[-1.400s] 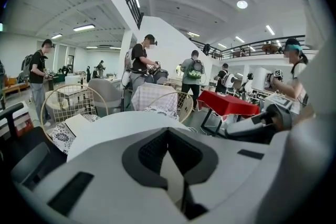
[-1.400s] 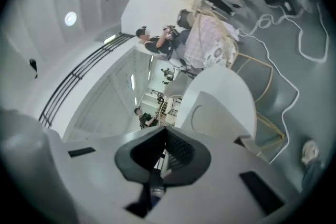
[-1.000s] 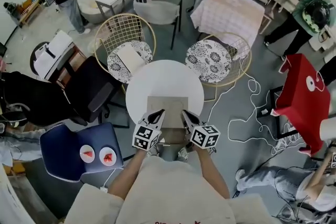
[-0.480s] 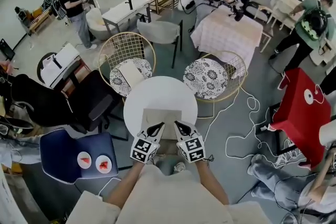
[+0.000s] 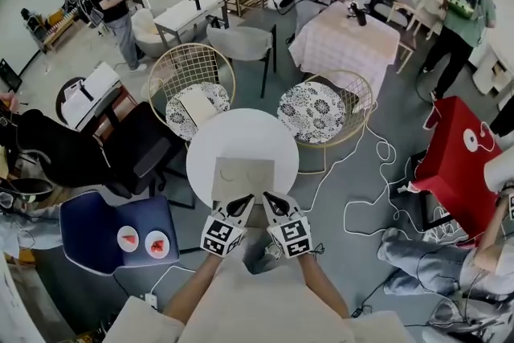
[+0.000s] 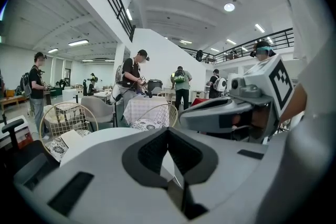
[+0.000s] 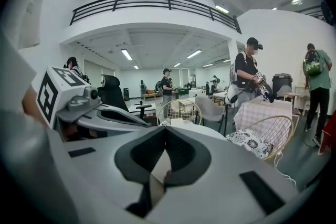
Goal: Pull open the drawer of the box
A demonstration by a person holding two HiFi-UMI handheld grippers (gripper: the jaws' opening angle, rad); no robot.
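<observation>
Now the left hand-held gripper [image 5: 239,206] sits back at the near edge of the box [image 5: 242,177]. A second ago its tip reached over the box's near part. Its jaws are closed tip to tip with nothing pinched, and only the pale box shows through the gap behind them.

The box itself lies where it did, at the near edge of the round white surface [image 5: 241,132]. No drawer front can be made out standing proud of it, so I cannot tell whether the drawer has moved at all.

The right hand-held gripper [image 5: 271,203] has drawn back toward the person in the same way. It is also shut and holds nothing.

With both tips withdrawn and neither gripping, this reads as a retreat rather than a pull. Judging by that, the drawer likely has yet to be caught hold of.
</observation>
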